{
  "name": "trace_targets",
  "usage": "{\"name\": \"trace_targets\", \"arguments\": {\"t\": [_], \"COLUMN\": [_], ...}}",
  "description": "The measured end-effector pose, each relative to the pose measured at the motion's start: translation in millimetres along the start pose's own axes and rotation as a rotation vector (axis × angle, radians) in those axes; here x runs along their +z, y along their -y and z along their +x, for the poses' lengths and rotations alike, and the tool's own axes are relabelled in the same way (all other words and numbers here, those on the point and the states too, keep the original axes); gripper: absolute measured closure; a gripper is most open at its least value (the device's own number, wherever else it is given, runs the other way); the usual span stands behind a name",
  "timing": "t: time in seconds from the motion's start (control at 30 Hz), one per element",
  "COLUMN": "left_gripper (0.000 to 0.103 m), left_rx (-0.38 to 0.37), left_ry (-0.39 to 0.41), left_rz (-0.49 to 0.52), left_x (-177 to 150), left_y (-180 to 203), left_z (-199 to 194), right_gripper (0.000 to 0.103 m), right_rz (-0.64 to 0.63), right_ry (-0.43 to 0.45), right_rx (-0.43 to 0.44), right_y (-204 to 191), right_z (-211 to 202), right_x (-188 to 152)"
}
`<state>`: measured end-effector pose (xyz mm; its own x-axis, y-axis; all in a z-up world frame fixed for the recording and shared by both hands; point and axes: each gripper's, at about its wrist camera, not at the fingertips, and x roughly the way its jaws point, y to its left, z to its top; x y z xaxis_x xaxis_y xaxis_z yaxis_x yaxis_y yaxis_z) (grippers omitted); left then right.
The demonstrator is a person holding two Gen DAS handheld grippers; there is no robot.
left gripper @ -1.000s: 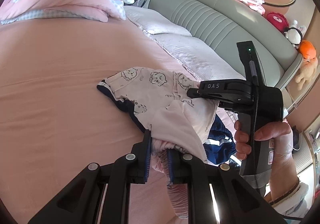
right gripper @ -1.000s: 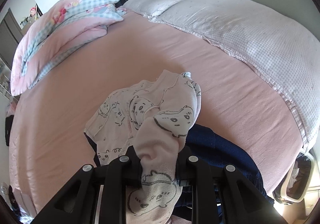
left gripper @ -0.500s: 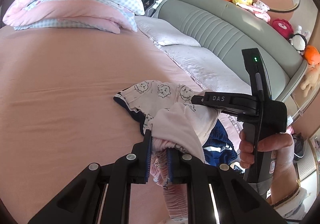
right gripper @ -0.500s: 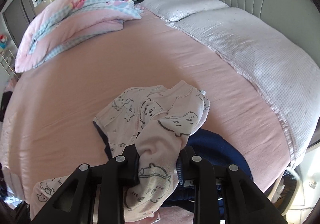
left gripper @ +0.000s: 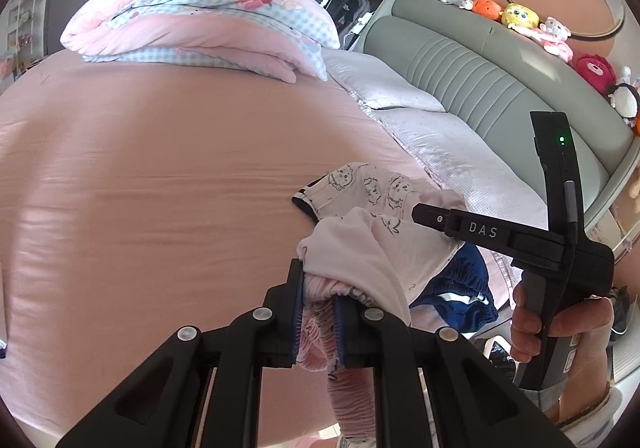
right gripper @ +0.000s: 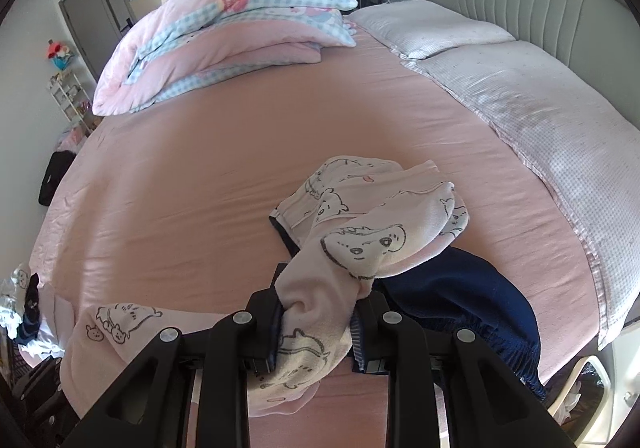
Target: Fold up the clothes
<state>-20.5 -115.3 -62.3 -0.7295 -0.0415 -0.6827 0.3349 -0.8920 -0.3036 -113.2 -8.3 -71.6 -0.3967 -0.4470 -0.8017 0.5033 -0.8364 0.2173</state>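
Left gripper (left gripper: 318, 302) pinching pink cartoon-print garment (left gripper: 372, 248), right gripper (right gripper: 316, 322) clamping same garment, navy clothing (right gripper: 460, 296) beneath

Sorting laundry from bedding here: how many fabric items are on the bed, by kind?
Pink cartoon-print garment, clamped by left gripper and right gripper: 1
Navy garment: 1
Folded pink quilt: 1
Checked pillows: 2
Total: 5

Navy garment (right gripper: 460, 300) mostly buried under pink printed clothing (right gripper: 360, 232); lower right portion leaves frame (shape unreadable).
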Motion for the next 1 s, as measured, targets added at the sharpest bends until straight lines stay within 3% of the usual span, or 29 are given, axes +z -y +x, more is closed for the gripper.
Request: {"name": "trace_targets", "arguments": {"t": [0.33,0.73,1.0], "left_gripper": [0.092,0.092,0.092], "left_rx": [0.15,0.143,0.113], "left_ry": [0.033,0.017,0.008], "left_rz": [0.015,-0.116,-0.182], "left_x": [-6.8,-16.9,-10.5], "left_y": [-30.6,-97.0,-125.1], "left_z": [-44.0,-43.8,-32.3], "right_gripper": [0.078,0.078,0.078], "right_rz": [-0.123,-0.161,-0.161], "right_ry": [-0.028,-0.108,-0.15], "right_rx": [0.077,0.142,0.14], "right_y": [-55.5,-103.2,-122.2], "right_z": [-9.7,10.2,27.0], "right_x": [-18.2,-47.2,-46.0]}}
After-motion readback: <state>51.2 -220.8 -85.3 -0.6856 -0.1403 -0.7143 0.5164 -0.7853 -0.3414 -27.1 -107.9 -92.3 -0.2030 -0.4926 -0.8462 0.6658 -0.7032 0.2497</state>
